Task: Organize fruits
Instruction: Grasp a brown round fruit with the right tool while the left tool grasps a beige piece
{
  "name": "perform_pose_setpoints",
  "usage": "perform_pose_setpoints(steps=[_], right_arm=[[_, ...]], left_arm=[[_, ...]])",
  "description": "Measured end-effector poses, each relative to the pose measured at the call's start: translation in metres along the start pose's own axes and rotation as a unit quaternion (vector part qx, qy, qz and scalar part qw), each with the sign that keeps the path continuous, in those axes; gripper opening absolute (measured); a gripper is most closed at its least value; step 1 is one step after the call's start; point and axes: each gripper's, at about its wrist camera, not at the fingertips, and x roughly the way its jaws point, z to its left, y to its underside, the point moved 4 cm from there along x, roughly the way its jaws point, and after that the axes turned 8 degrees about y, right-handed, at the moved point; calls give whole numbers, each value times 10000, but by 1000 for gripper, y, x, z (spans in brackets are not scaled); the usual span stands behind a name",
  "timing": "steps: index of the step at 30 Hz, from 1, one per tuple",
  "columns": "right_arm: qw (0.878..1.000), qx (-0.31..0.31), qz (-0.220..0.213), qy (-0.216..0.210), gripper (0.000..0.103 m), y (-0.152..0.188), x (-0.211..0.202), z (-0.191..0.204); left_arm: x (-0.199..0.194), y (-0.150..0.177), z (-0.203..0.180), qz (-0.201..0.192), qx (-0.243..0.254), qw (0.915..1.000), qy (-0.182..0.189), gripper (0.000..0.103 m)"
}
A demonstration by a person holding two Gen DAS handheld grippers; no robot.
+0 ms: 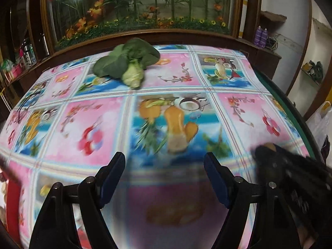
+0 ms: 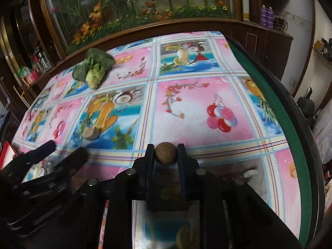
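Right wrist view: small round brown fruit [image 2: 166, 154] is clamped at the fingertips of the right gripper [image 2: 166, 155], above the tablecloth [image 2: 186, 103]; left gripper [image 1: 165, 178] is held apart, empty. Risk judged: fruit squirted out, grip being shallow.

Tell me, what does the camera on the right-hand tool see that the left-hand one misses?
Only the right wrist view shows clearly the small brown round fruit pinched in the right gripper, and the left gripper's outside. Only the left wrist view shows the left gripper from behind, jaws apart with nothing between them. Both share the leafy green vegetable lying far back on the patterned tablecloth, before the flower-filled glass cabinet.
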Motion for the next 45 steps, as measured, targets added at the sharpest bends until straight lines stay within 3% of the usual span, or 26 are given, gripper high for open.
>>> perform_pose_setpoints(steps=[4,6,11,21,32,45], right_arm=[[9999,10,7,-137,23,0,1,3],[9999,-42,-56,-113,23,-2,-1,3],[9998,-147,-121,-72,23,-2,-6,6],[9986,-503,-28,187,23,11,-9,24],[9944,-958,-35,453,23,62,-65,50],[9941,-944,-230,488,23,113,-113,86]], left_arm=[[17,-8,-6,212,-47,9997,-132,62],[15,-7,-10,173,64,9996,-195,22],[1,6,-9,178,267,9991,-284,21],[-54,48,33,267,-122,9988,-388,21],[-101,77,43,126,-303,9987,-390,21],[-149,120,63,-61,-489,9981,-379,21]])
